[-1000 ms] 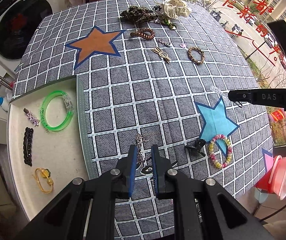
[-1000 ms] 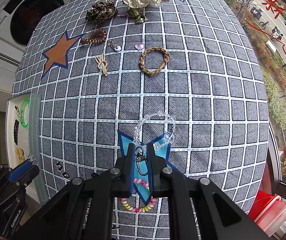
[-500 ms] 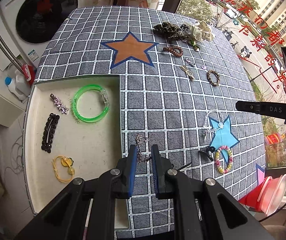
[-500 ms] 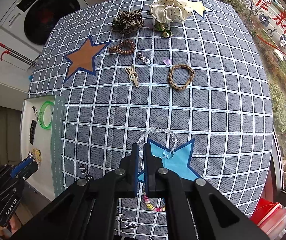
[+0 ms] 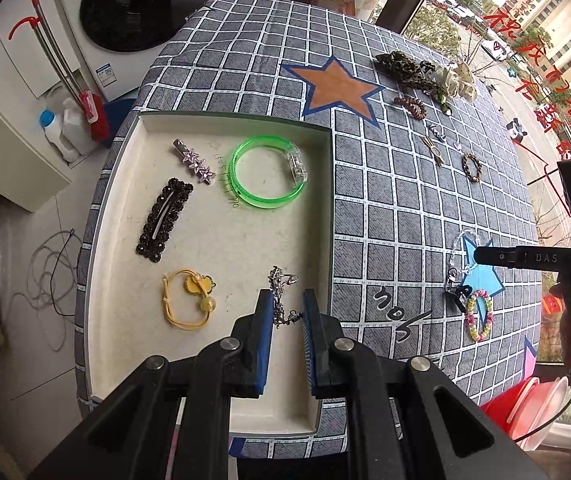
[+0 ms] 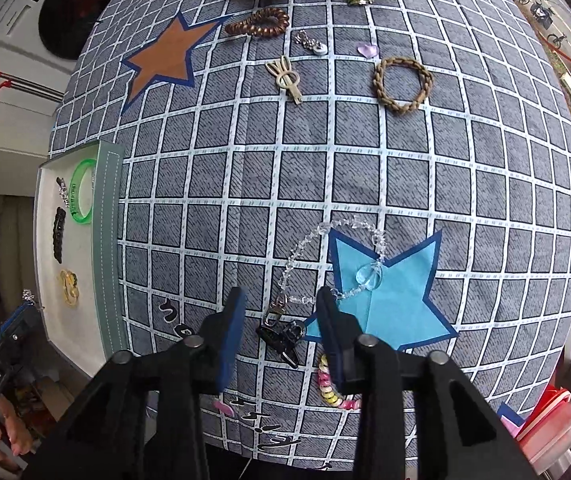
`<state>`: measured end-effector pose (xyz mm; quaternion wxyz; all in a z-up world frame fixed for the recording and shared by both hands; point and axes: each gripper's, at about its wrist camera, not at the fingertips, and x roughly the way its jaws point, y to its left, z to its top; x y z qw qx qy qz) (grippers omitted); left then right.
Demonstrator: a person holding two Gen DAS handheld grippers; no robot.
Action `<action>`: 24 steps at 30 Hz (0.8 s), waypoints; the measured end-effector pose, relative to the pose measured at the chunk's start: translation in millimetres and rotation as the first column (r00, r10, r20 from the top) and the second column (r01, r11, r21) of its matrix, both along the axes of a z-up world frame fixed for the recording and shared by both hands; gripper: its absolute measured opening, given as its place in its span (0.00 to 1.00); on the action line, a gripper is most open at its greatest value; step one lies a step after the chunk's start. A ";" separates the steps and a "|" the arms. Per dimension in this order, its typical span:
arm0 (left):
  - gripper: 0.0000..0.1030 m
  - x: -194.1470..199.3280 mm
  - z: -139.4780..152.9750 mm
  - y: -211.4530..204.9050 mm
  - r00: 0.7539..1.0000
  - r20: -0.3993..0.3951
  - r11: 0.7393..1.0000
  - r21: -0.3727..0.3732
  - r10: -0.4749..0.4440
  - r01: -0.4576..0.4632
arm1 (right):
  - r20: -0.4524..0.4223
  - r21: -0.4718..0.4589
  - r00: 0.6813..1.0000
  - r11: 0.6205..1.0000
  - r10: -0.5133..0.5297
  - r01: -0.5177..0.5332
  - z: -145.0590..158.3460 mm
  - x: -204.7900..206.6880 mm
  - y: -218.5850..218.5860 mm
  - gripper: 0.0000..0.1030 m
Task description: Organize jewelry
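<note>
Matt woven tablecloth (image 6: 365, 152), denim-like weave under white grid lines. Matt cream tray (image 5: 213, 240), faintly speckled. Glossy translucent green plastic bangle (image 5: 265, 172). Dark beaded clip (image 5: 164, 218), rough and glinting. Shiny metal star clip (image 5: 194, 157). Silvery metal chain (image 5: 281, 296) between blue rubbery pads (image 5: 266, 336). Clear glassy beads (image 6: 341, 256), smooth and glossy. Braided cord ring (image 6: 402, 84), matt tan. Black matt plastic fingers (image 6: 229, 340).

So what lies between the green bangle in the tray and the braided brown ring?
Left wrist view: the tray's right wall, then bare checked cloth between the green bangle and the braided brown ring.
</note>
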<state>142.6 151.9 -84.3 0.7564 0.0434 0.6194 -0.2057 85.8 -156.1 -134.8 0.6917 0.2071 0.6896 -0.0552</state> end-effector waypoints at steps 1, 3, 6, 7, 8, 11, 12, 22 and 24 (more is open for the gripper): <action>0.20 -1.0 -2.1 1.0 1.000 -0.003 1.000 0.004 -0.001 0.001 | -0.005 0.003 1.000 1.000 -0.009 0.009 -15.5 0.5 -10.4 0.68; 0.20 -3.1 -5.7 1.8 1.000 -0.009 1.000 0.013 -0.006 0.006 | -0.025 -0.003 1.000 1.000 0.000 0.000 -28.5 -1.6 -8.9 0.68; 0.20 -6.0 -10.3 2.1 1.000 -0.015 1.000 0.025 -0.012 0.012 | -0.065 -0.041 0.998 0.999 0.024 -0.027 -46.4 0.2 0.9 0.66; 0.20 -6.6 -11.6 1.9 1.000 -0.017 0.999 0.029 -0.012 0.013 | -0.084 -0.059 0.996 0.998 0.024 -0.029 -53.9 3.0 5.2 0.63; 0.20 -7.3 -12.9 1.9 1.000 -0.020 0.999 0.033 -0.013 0.014 | -0.105 -0.082 0.994 0.996 0.018 -0.027 -60.1 5.0 8.6 0.58; 0.20 -9.8 -16.2 1.7 1.000 -0.026 0.999 0.039 -0.017 0.018 | -0.122 -0.178 0.991 0.981 0.055 -0.076 -62.8 13.0 24.4 0.53; 0.20 -10.5 -17.3 1.4 0.999 -0.028 0.999 0.041 -0.019 0.020 | -0.120 -0.192 0.990 0.976 0.081 -0.103 -62.4 14.4 30.4 0.41; 0.20 -10.3 -17.5 -0.7 1.000 -0.025 0.999 0.040 -0.019 0.020 | 0.009 -0.066 0.994 0.992 0.105 -0.104 -30.0 15.5 39.6 0.21; 0.20 -9.4 -17.1 -2.3 0.999 -0.025 0.999 0.038 -0.020 0.021 | 0.025 -0.060 0.994 0.993 0.103 -0.101 -19.6 17.6 39.9 0.21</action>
